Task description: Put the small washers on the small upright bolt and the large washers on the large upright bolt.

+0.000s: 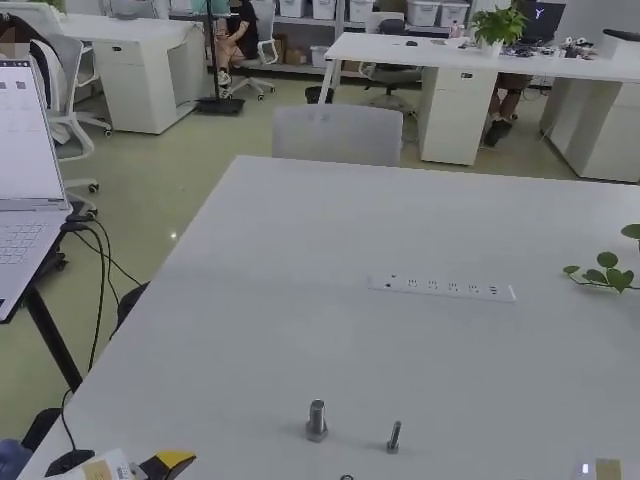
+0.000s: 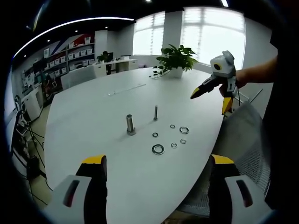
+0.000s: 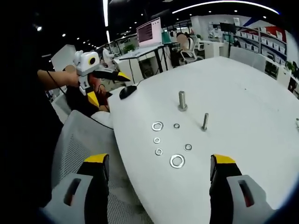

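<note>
The left hand-held gripper [image 2: 158,161] and the right hand-held gripper [image 3: 160,158] hover off the bench's [image 1: 400,230] near edge, jaws wide apart and empty. The large upright bolt [image 1: 317,420] and small upright bolt [image 1: 394,436] stand close to that edge. The large washers [image 3: 177,161] and small washers [image 3: 157,140] lie loose beside them.

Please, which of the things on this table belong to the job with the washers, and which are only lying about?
For the job:
- large bolt, upright
- small bolt, upright
- two large washers, flat on the table
- four small washers, flat beside them

Only lying about:
- power strip
- potted plant
- laptop, beside the table
- chair
</note>
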{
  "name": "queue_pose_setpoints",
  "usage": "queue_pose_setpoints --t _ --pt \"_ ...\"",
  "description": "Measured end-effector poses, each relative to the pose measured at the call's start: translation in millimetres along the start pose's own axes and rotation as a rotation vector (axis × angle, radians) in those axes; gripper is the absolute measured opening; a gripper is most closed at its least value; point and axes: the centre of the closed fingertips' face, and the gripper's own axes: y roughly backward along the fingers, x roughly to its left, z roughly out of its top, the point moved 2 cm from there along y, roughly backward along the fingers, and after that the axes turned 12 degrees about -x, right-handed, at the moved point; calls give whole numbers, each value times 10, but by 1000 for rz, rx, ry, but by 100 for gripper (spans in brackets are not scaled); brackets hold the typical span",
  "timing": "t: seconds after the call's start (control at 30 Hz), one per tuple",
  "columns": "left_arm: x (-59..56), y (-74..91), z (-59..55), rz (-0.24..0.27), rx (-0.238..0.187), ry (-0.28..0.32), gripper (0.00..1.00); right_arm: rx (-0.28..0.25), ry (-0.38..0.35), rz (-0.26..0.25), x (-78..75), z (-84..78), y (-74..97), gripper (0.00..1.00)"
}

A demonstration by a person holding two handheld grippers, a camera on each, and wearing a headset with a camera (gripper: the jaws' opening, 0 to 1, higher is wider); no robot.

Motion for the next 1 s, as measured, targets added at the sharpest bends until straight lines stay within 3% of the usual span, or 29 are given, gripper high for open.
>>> queue_pose_setpoints --t 0.23,0.3,0.43,0.7,1.0 --pt "35 27 -11 27 -2 -14 91 76 59 30 19 -8 -192 85" --pt "15 33 -16 13 -4 -13 89 84 67 32 22 7 -225 84" --pt "-7 52 -85 -10 34 -39 87 99 79 38 13 16 -299 84" --pt "1 36 47 -25 -5 -35 84 199 136 49 -62 -97 -382 79" --pt "30 2 30 -29 0 -52 86 263 172 24 -194 -135 -445 73"
